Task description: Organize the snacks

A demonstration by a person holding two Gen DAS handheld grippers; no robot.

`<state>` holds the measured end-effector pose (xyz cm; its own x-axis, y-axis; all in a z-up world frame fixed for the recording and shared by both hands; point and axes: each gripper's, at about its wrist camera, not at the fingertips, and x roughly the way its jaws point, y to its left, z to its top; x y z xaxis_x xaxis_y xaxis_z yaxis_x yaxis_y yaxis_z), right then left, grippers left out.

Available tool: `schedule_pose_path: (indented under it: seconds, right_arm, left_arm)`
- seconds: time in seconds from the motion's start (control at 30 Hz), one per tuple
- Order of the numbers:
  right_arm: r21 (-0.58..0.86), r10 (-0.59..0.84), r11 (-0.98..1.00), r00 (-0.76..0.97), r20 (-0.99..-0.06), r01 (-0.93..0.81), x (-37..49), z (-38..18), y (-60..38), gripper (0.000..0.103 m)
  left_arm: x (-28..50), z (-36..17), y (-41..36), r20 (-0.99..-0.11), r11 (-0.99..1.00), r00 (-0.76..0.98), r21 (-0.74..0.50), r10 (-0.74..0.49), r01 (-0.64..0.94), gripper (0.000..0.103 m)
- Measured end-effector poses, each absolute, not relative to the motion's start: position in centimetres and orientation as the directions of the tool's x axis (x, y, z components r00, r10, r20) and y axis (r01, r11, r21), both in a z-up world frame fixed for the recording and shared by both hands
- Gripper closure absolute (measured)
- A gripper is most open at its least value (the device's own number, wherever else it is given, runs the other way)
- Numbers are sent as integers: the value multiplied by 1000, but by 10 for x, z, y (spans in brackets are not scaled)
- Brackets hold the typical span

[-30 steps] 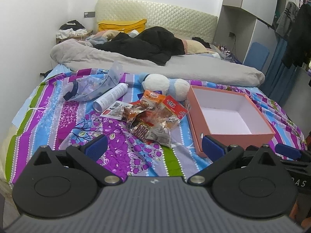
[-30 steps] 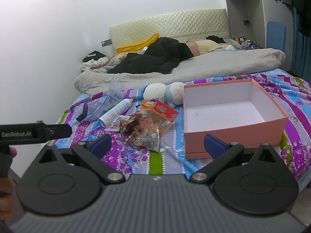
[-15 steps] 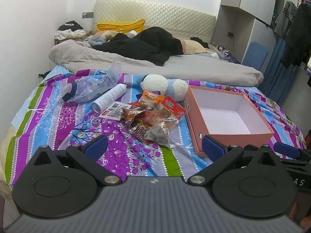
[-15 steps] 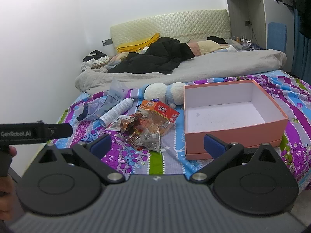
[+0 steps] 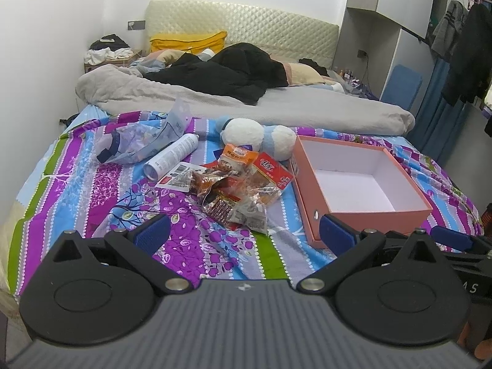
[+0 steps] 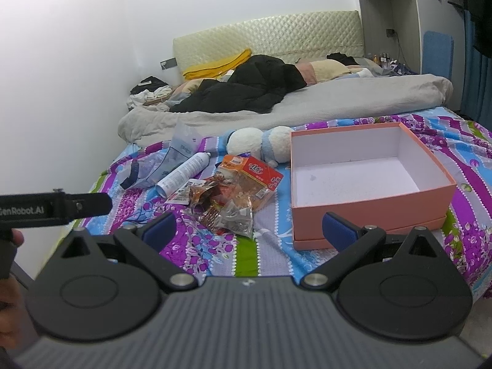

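Note:
A heap of snack packets (image 5: 236, 190) lies on the striped bedspread, also in the right wrist view (image 6: 236, 193). An open, empty pink box (image 5: 366, 203) (image 6: 369, 206) sits to its right. My left gripper (image 5: 244, 235) is open and empty, held short of the heap near the bed's foot. My right gripper (image 6: 249, 227) is open and empty, also short of the heap and the box. The left gripper's side shows in the right wrist view (image 6: 55, 207).
A white spray can (image 5: 172, 160), a clear plastic bag (image 5: 138, 141) and a white and blue plush toy (image 5: 258, 136) lie behind the heap. A grey duvet (image 5: 276, 107) and black clothes (image 5: 233, 73) cover the bed's far half. A wall runs along the left.
Both views have shifted slightly; the bed and its objects sit a little lower and closer. Nothing on the bed has moved. Both grippers stay open.

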<state>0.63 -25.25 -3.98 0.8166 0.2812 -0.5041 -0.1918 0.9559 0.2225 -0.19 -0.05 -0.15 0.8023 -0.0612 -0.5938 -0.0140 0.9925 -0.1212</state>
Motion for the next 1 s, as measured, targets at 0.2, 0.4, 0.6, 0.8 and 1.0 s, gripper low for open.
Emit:
schedule_pose_path:
  seconds: [0.2, 0.4, 0.6, 0.8, 1.0]
  right_arm:
    - [217, 282, 956, 818, -502, -196, 6, -40, -253, 0]
    - [214, 284, 956, 813, -508, -200, 4, -41, -250, 0]
    - [213, 286, 956, 805, -520, -202, 7, -43, -246, 0]
    - [213, 286, 956, 794, -537, -200, 9, -48, -244, 0]
    - [225, 294, 954, 781, -551, -201, 11, -52, -243, 0]
  left_arm:
    - [-2, -2, 0, -592, 992, 803, -125, -62, -15, 0]
    - [-4, -2, 0, -592, 993, 804, -120, -53, -22, 0]
    - [-7, -9, 4, -596, 992, 801, -126, -51, -31, 0]
    - [-5, -17, 5, -612, 992, 789, -125, -52, -32, 0]
    - [-2, -23, 7, -622, 990, 780, -140, -60, -35, 0]
